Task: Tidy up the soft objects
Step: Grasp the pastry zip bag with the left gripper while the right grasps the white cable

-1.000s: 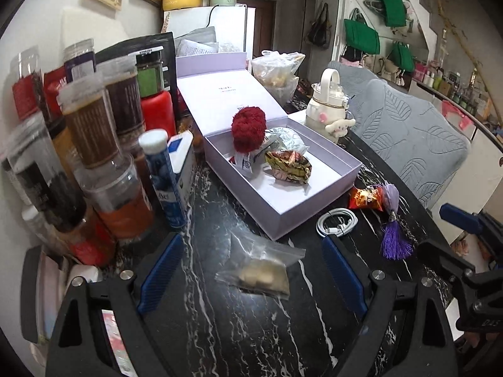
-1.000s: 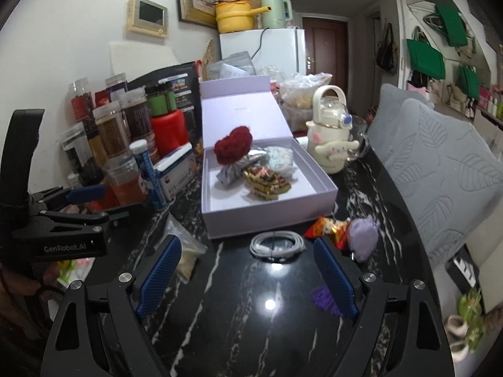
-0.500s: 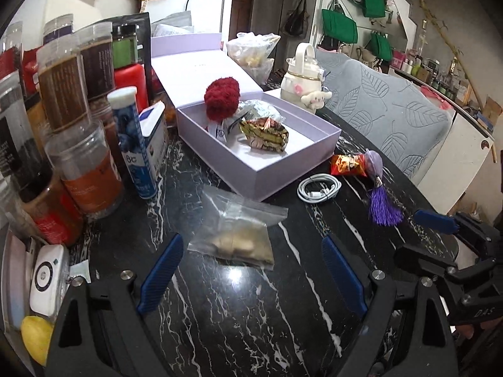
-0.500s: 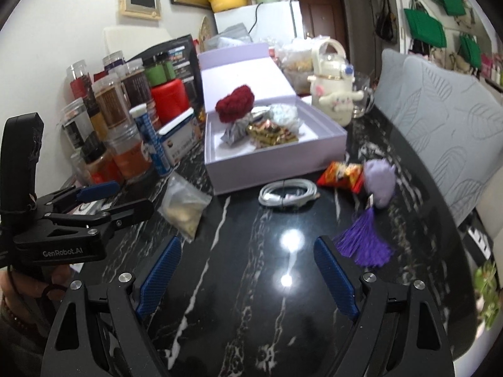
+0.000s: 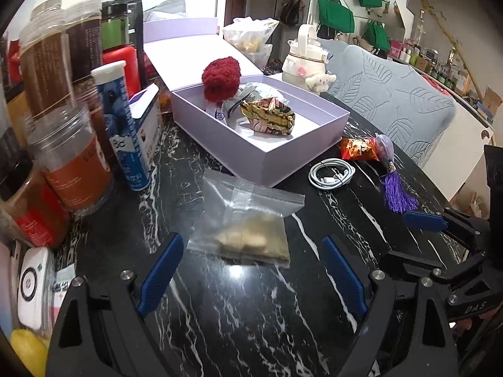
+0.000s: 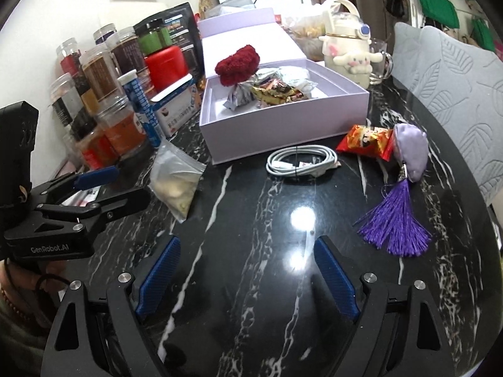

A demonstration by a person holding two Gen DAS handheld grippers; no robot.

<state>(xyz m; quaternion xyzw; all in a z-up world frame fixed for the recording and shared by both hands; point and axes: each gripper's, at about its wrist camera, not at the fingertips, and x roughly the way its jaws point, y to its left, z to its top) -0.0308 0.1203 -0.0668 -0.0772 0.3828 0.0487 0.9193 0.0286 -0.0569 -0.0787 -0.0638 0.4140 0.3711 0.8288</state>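
the left gripper [image 5: 251, 278] is spread wide and holds nothing, its blue pads either side of the near edge of a clear zip bag of pale pieces [image 5: 248, 220] lying flat on the black marble table [image 5: 220, 320], zip end toward the lilac open box [image 5: 267, 154]. the right gripper [image 6: 243, 278] also gapes, bare, above the tabletop.

Both grippers, left [image 5: 251, 278] and right [image 6: 246, 278], are showing black frames, blue ribbed pads [image 6: 158, 278], silver screws; the left is bearing white "GenRobot.AI" lettering.
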